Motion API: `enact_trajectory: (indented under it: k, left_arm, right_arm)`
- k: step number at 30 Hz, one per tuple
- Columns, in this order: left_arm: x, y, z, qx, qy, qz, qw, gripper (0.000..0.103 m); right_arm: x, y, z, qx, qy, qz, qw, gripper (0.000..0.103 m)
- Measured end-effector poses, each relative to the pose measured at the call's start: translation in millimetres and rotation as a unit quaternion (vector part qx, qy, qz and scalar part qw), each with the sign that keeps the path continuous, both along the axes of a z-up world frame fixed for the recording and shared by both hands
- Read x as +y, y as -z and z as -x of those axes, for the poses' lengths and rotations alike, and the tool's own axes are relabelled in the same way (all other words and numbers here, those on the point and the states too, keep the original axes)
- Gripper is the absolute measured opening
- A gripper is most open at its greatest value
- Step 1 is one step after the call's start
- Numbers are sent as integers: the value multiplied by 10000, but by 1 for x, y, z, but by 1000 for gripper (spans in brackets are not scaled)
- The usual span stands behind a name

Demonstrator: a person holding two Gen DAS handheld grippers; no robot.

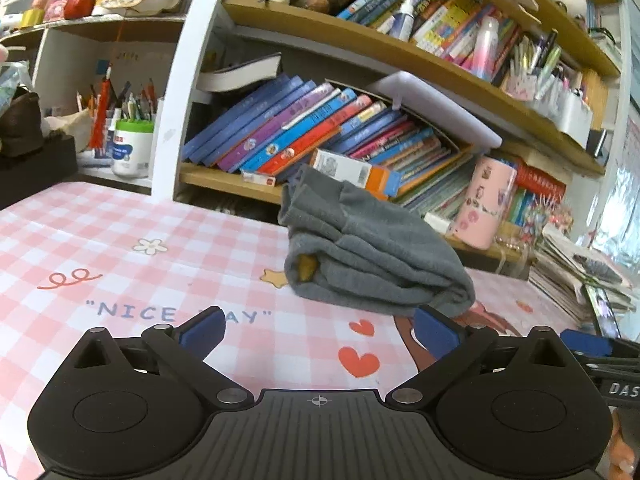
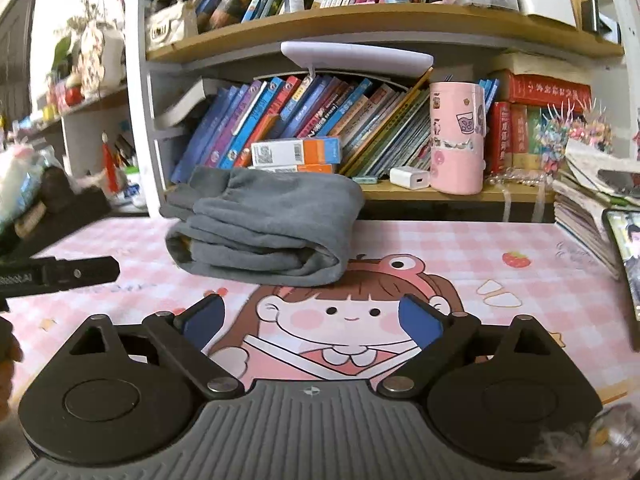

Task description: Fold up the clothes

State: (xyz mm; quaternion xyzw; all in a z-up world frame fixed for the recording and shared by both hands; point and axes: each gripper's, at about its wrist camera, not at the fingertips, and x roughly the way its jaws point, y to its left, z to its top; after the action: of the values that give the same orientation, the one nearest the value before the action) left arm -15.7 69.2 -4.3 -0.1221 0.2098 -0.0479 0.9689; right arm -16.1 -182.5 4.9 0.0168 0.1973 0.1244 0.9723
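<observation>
Lying folded on the pink checked tablecloth (image 2: 440,248), the grey garment (image 2: 264,228) sits near the back edge, just in front of the bookshelf (image 2: 360,20). From your right wrist view its long axis runs left to right across the table, with the rounded fold at the right end and the stacked layer edges facing you. It forms a thick, soft bundle of several layers, and a bit of yellow (image 1: 306,268) shows inside its open end in the left wrist view. Your left gripper (image 1: 318,330) and right gripper (image 2: 312,318) both hover short of it, jaws spread wide with nothing between them.
</observation>
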Motion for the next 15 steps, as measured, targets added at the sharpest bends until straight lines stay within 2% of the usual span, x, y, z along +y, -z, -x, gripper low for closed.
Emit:
enact_trajectory:
  k: [5, 15]
  left_arm:
    - [-8, 3, -1, 102, -15, -310, 9995, 102]
    - [-14, 4, -1, 157, 15, -559, 9983, 103]
  right_arm:
    - [6, 2, 2, -73, -30, 238, 9997, 99]
    - [9, 5, 0, -21, 35, 424, 9991, 100]
